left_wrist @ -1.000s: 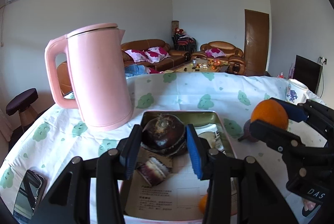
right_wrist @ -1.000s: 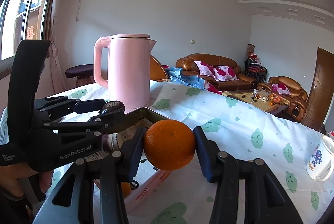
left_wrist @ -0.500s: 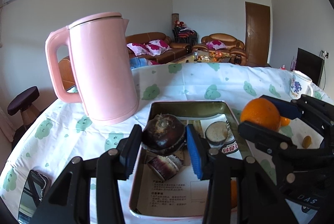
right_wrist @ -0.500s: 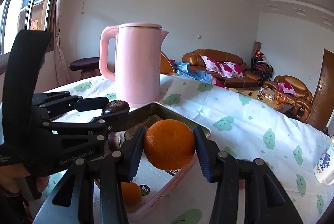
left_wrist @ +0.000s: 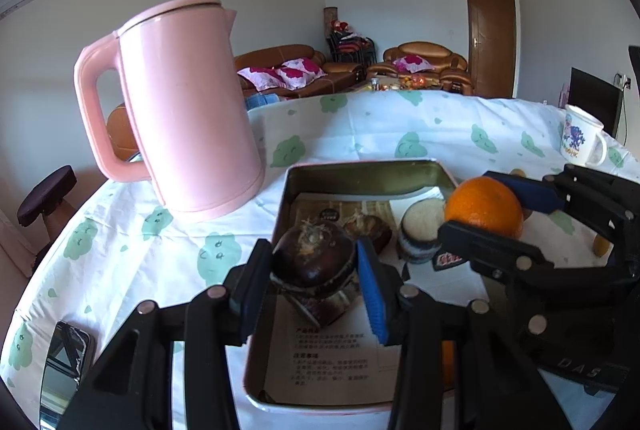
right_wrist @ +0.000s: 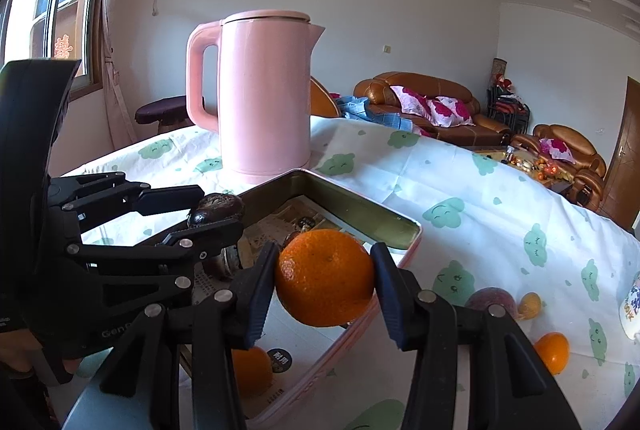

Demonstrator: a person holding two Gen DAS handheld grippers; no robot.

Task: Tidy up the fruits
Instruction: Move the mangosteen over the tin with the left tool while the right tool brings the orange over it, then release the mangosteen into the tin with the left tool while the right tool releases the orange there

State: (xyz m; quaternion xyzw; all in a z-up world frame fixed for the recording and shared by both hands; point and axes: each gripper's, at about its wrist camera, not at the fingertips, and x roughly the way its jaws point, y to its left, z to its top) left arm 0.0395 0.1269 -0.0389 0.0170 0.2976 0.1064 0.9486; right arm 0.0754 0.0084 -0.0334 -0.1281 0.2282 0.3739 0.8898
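A sunlit living room with white walls, brown sofas at the far end and a wooden door surrounds a bench (left_wrist: 360, 125) covered by a white cloth printed with green cloud faces. At the near left edge of the bench lies a dark phone (left_wrist: 66, 362) with a reflective face. Further in stands a tall pink kettle (left_wrist: 180, 105), upright, lid on, its handle turned to the left, just beside the far left corner of a shallow metal tin (left_wrist: 360, 173) with a pink outer wall and a printed paper sheet lining its floor.

The left tongs (left_wrist: 316, 262) hang over the tin's left half, their blue-padded fingers pressed on either side of a dark brown, rounded fruit (left_wrist: 314, 256) with a dry tuft on top; the fruit is held clear of the paper. Under it sits another dark piece, partly hidden. Further right inside the tin lie a small brown fruit (left_wrist: 370, 228) and a pale-topped cut piece (left_wrist: 420, 230) standing on end. A whole orange (right_wrist: 250, 368) rests in the tin's near corner.

The right tongs (right_wrist: 325, 276) are clamped on an orange (right_wrist: 324, 276), gripped at its two sides and held above the tin's right rim. On the cloth to the right of the tin lie a purple fruit (right_wrist: 490, 304), a small yellow fruit (right_wrist: 530, 305) and a small orange (right_wrist: 554, 352), close together. At the far right stands a white mug (left_wrist: 580, 141) with a blue pattern.
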